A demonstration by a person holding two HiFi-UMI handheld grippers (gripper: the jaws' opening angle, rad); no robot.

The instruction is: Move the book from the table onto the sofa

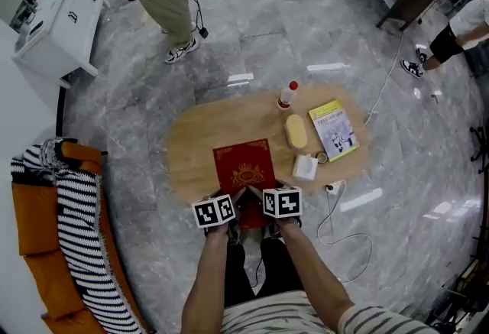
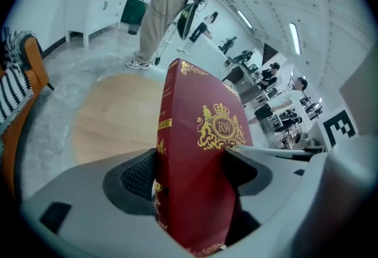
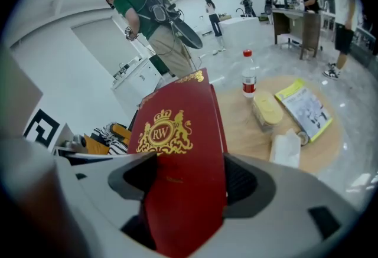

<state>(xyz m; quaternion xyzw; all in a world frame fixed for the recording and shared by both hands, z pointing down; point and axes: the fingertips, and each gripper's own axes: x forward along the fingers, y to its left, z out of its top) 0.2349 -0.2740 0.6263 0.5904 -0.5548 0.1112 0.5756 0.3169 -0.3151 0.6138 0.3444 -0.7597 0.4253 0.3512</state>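
Red book (image 1: 243, 166), pinched at its near edge by my left hand-held gripper (image 2: 189, 175) and right hand-held gripper (image 3: 184, 175), is over the wooden surface (image 1: 191, 147). Grasp made; carrying it to the orange sofa (image 1: 34, 227), at my left, remains.

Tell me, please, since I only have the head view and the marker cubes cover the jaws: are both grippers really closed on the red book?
Observer: Yes for the left gripper: its jaws clamp the red book from both sides.
Operator: And the right gripper?
Observer: The right gripper has its jaws shut on the book's covers too.
Operator: Is anything printed on the cover?
Observer: A gold crest with the letters RW.
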